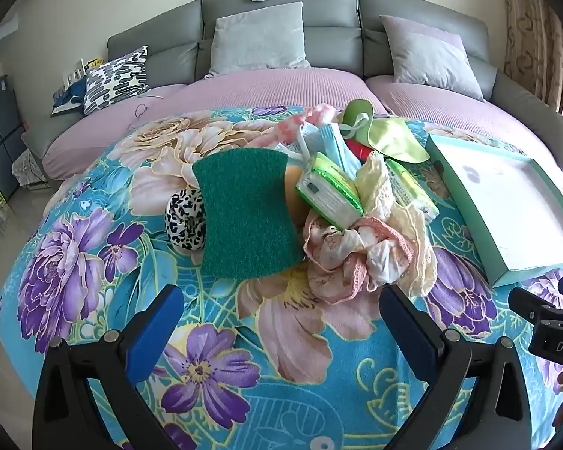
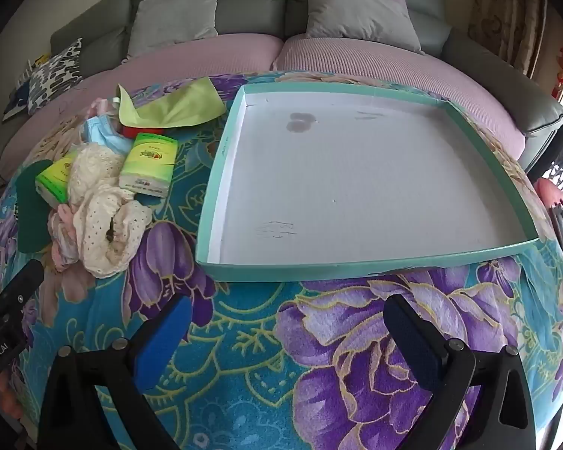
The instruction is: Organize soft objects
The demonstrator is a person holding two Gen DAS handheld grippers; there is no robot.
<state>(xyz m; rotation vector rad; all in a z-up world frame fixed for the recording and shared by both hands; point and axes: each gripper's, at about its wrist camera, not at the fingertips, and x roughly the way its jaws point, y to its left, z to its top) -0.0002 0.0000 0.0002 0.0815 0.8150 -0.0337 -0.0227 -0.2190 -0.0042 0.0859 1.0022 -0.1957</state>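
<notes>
Left gripper (image 1: 281, 322): jaws spread, holding nothing, near green scouring pad (image 1: 247, 213). Right gripper (image 2: 287, 332): jaws spread, unladen, near teal tray (image 2: 364, 264); tissue packs (image 2: 148, 165) left of tray.

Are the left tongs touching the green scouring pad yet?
Apart. In the left wrist view the left tongs are open, and bare floral cloth shows between their blue tips and the near edge of the green scouring pad.
</notes>
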